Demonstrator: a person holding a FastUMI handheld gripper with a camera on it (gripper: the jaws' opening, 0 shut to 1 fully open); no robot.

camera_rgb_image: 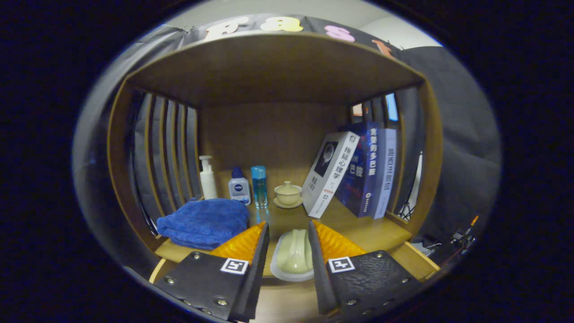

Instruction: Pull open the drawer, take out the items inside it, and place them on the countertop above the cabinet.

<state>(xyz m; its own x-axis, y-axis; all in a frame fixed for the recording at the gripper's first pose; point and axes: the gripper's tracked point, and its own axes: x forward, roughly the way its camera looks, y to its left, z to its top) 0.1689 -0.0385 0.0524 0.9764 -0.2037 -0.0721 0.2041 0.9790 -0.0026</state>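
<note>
Here, hand-held gripper astride dish.

The tool stands with its fingers apart around a pale cream dish on the bench near its front edge. Each finger covers one side of the dish, so whether either pad touches it cannot be told, and its near end is hard to make out. The folded blue towel at the bench's front left corner is partly hidden by the left finger. Three leaning books along the right edge overlap, so only the front one shows a whole spine. The lidded cup on a saucer near the back is too small to show detail.
</note>
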